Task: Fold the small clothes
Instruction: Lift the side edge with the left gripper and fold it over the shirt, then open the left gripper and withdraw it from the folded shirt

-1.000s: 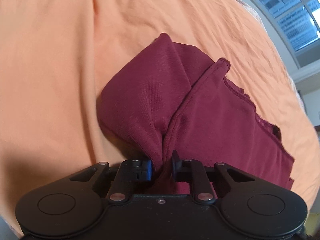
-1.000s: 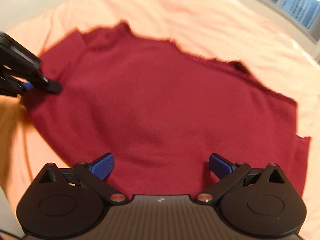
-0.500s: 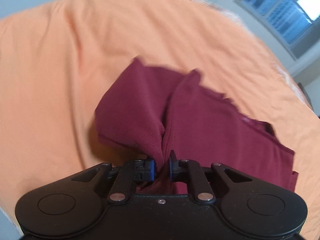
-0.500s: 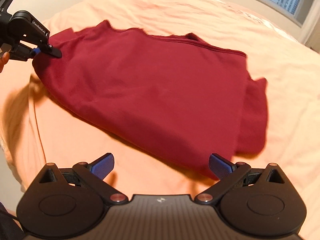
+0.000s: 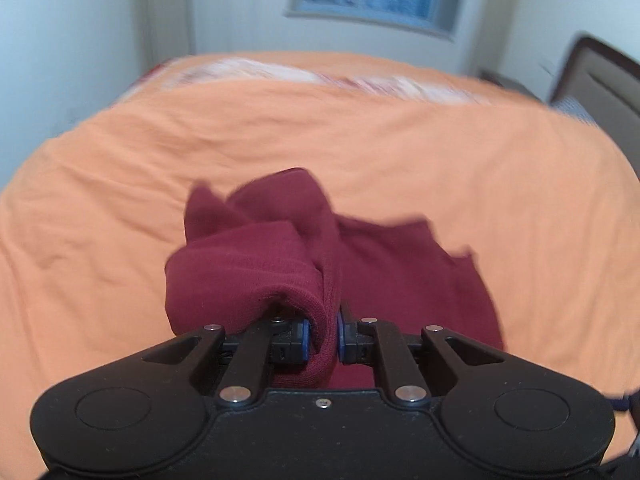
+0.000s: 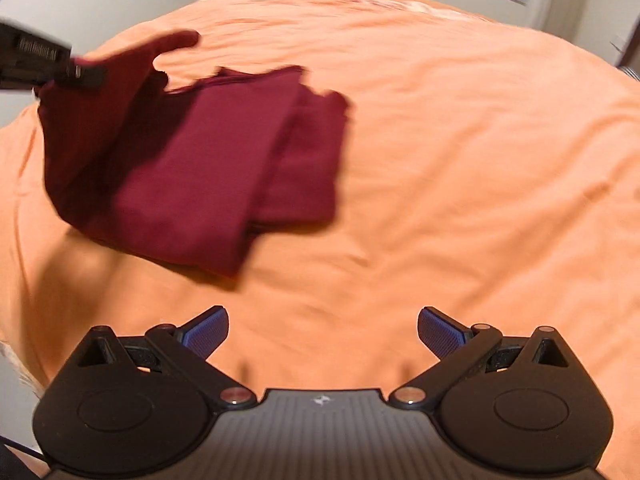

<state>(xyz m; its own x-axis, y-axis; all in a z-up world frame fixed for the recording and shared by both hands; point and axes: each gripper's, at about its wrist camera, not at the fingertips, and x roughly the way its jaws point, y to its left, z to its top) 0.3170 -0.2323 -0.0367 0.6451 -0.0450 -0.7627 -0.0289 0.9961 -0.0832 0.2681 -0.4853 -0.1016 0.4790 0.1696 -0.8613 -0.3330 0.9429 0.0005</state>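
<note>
left gripper clenched on maroon knit garment; right view alone shows its folded layers on the orange sheet. right gripper released, empty.

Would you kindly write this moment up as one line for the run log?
left gripper: shut on maroon garment, edge lifted | right gripper: open, holding nothing, off the cloth | garment: partly folded on orange bedsheet
</note>
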